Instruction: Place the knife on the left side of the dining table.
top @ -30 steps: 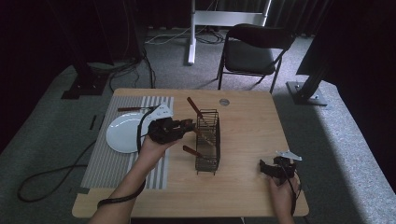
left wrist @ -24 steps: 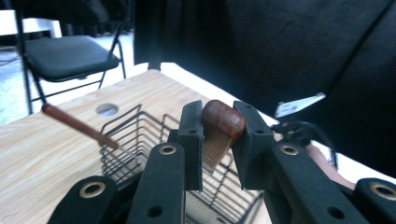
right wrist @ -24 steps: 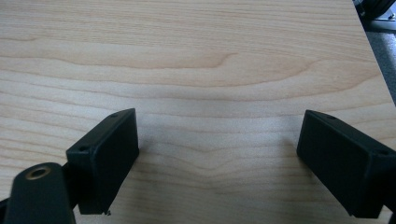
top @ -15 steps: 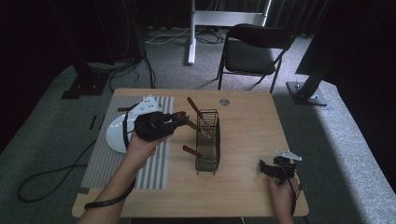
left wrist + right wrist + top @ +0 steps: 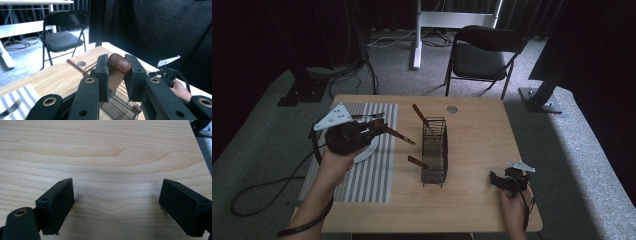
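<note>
- Left gripper [image 5: 379, 127] pinches a utensil [image 5: 399, 136] by its rounded brown wooden handle, held above the striped mat [image 5: 372, 175], left of the wire basket [image 5: 434, 150].
- Right gripper [image 5: 498, 180] spread wide, nothing between, low over the pale woodgrain tabletop [image 5: 105, 152].

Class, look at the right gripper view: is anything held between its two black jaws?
No, the right gripper stands wide open, with bare wooden table between its jaws.

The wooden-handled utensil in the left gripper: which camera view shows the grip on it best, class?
The left gripper view: the wooden-handled utensil sits clamped between the left gripper pads. The high view shows it small, sticking out toward the wire basket.
</note>
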Demonstrator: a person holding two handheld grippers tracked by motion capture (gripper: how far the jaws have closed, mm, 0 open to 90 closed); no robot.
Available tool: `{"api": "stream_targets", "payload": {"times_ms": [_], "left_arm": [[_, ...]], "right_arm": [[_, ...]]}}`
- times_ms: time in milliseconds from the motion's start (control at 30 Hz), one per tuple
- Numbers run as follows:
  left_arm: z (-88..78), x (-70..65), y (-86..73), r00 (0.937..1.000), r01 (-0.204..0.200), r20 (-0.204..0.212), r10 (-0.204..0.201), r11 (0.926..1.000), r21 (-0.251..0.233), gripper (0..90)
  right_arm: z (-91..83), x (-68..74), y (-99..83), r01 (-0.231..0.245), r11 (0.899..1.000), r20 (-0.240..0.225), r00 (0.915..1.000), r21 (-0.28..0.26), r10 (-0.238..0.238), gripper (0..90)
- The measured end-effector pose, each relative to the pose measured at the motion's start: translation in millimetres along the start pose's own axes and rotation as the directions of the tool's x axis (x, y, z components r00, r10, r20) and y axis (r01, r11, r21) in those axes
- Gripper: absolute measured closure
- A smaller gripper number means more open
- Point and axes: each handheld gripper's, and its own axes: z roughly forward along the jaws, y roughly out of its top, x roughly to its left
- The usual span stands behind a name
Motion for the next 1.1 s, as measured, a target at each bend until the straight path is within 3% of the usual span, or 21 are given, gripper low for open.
{"api": "stream_targets", "payload": {"times_ms": [267, 467, 533, 567, 733, 767, 1100], "left_arm": [[-15.0, 14.6, -27.1, 0.9974, 0.035, -0.064, -0.032, 0.9986, 0.04, 75.0], [-22.4, 27.8, -54.0, 0.9924, 0.09, -0.089, -0.084, 0.9937, 0.067, 75.0], [-22.4, 27.8, -54.0, 0.9924, 0.09, -0.089, -0.084, 0.9937, 0.067, 74.9], [-25.8, 32.4, -67.2, 0.9897, 0.1, -0.111, -0.09, 0.9908, 0.091, 75.0], [-29.0, 37.2, -79.2, 0.9862, 0.124, -0.123, -0.11, 0.986, 0.112, 74.9], [-31.6, 42.3, -91.5, 0.9822, 0.148, -0.134, -0.131, 0.9807, 0.127, 74.9], [-33.1, 50.9, -120.8, 0.9729, 0.201, -0.149, -0.176, 0.9655, 0.166, 74.9]], "right_arm": [[0.0, 0.1, 0.0, -0.002, 1.0, 0.0, 1.0, 0.0, 0.002, 12.0], [0.0, 0.1, 0.0, -0.001, 1.0, 0.0, 1.0, 0.001, 0.001, 12.0], [0.0, 0.1, 0.0, -0.002, 1.0, 0.0, 1.0, 0.001, 0.002, 12.0], [0.0, 0.1, 0.0, -0.001, 1.0, 0.0, 1.0, 0.001, 0.001, 12.0], [0.0, 0.1, 0.0, -0.001, 1.0, 0.0, 1.0, 0.001, 0.001, 12.0], [0.0, 0.1, 0.0, -0.001, 1.0, 0.0, 1.0, 0.001, 0.001, 12.0], [0.0, 0.1, 0.0, -0.001, 1.0, 0.0, 1.0, 0.001, 0.001, 12.0]]}}
